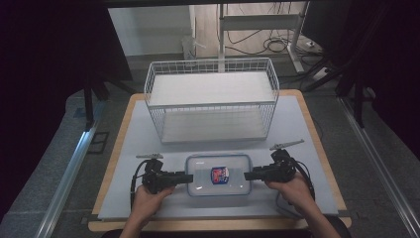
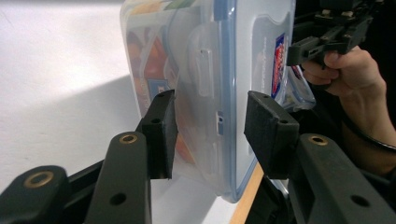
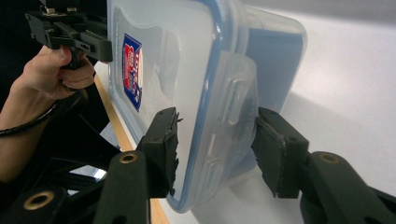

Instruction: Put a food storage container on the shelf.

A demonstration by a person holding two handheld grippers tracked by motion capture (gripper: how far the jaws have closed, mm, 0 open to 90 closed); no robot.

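Note:
A clear plastic food container (image 1: 218,174) with a blue-rimmed lid and a red-and-blue label lies flat on the grey mat, near the front edge. My left gripper (image 1: 190,177) is at its left end and my right gripper (image 1: 246,175) at its right end, both rolled on their sides. In the left gripper view the jaws (image 2: 210,126) straddle the container's rim and latch flap (image 2: 201,70); a gap shows beside the lid-side pad (image 2: 268,126). In the right gripper view the jaws (image 3: 215,140) straddle the opposite rim and flap (image 3: 236,107), with a gap at the lid-side pad (image 3: 163,140).
A white wire basket (image 1: 210,105) stands on its side at the back of the mat, its open face towards me. Bare grey mat (image 1: 292,134) lies to either side of the container. The wooden table edge (image 1: 218,225) runs just behind my forearms.

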